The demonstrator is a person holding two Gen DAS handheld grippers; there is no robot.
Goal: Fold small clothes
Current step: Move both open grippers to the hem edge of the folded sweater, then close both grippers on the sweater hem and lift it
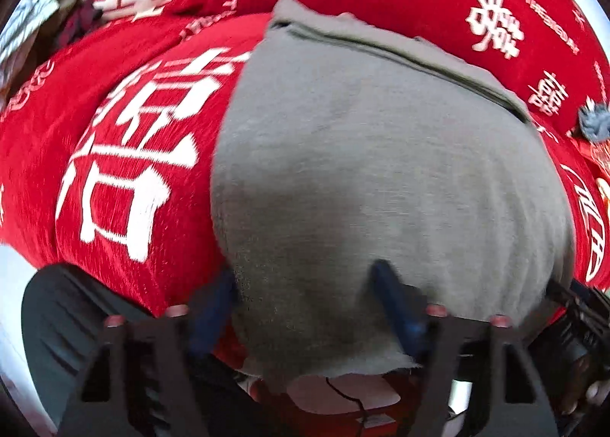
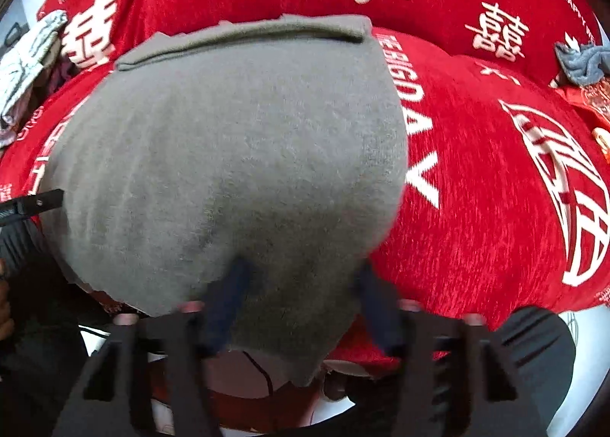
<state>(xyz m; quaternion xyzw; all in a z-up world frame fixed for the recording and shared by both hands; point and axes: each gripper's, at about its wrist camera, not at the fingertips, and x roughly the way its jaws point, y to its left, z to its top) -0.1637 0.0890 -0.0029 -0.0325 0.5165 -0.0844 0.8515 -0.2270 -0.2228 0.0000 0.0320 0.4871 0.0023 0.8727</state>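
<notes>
A grey cloth (image 1: 381,170) is lying on a red blanket (image 1: 114,178) with big white letters on it. In the left wrist view the cloth is filling the middle and its near edge is hanging down at 6 o'clock. Its far edge, at 12 o'clock, is folded over into a thick band. The left gripper (image 1: 305,307) is sitting at the near edge of the cloth with its jaws partly open. One blue finger is lying on top of the cloth, and the other one is beside the cloth's left edge. I cannot tell if they are pinching it. In the right wrist view the right gripper (image 2: 301,300) is at the cloth's (image 2: 228,155) near right corner, at 6 o'clock. Its jaws are partly open too, with the cloth corner between the fingers, and I cannot tell if they are squeezing it. A small blue-grey rag (image 2: 583,63) is lying on the blanket (image 2: 476,189) at 2 o'clock, well apart from the cloth. A white patterned cloth (image 2: 26,63) is lying at 10 o'clock.
</notes>
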